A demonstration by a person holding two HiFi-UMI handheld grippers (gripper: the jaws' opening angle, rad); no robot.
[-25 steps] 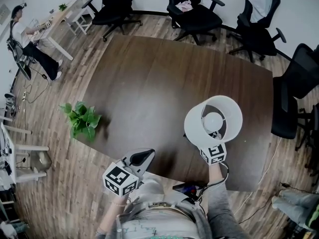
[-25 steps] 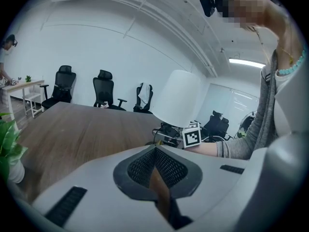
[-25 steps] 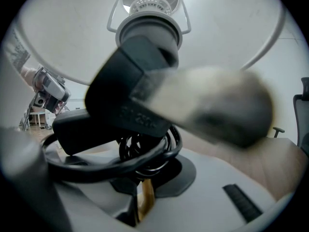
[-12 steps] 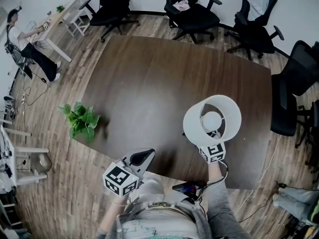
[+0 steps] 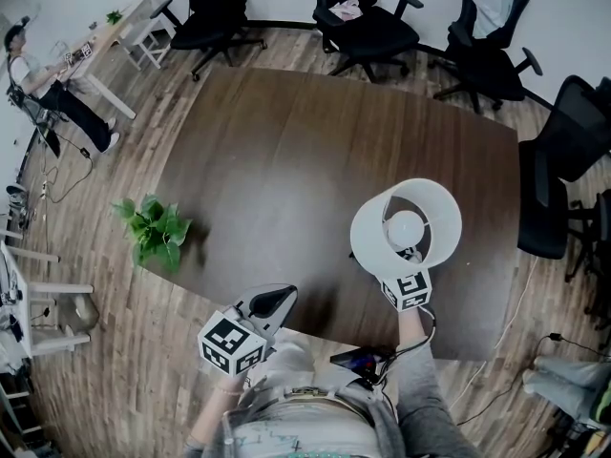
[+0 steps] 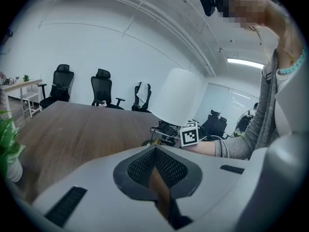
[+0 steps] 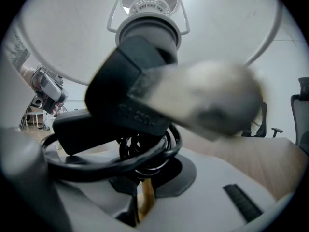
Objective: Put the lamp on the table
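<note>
A lamp [image 5: 406, 222] with a white drum shade hangs over the near right part of the dark brown table [image 5: 286, 160]. My right gripper [image 5: 408, 267] holds it from below, fingers hidden under the shade. In the right gripper view the shade [image 7: 72, 33] and socket [image 7: 147, 28] fill the top, and a coiled black cord [image 7: 111, 149] sits over the shut right gripper [image 7: 142, 187]. My left gripper [image 5: 275, 301] hovers at the table's near edge, shut and empty. The left gripper view shows the shut left gripper [image 6: 155, 151] and the lamp [image 6: 176, 98] to its right.
A potted plant [image 5: 153, 227] stands at the table's left edge. Black office chairs [image 5: 368, 17] line the far side, and another chair [image 5: 563, 170] stands at the right. A person sits at a desk [image 5: 48, 84] far left. A dark device with a cable [image 5: 358, 361] hangs by my waist.
</note>
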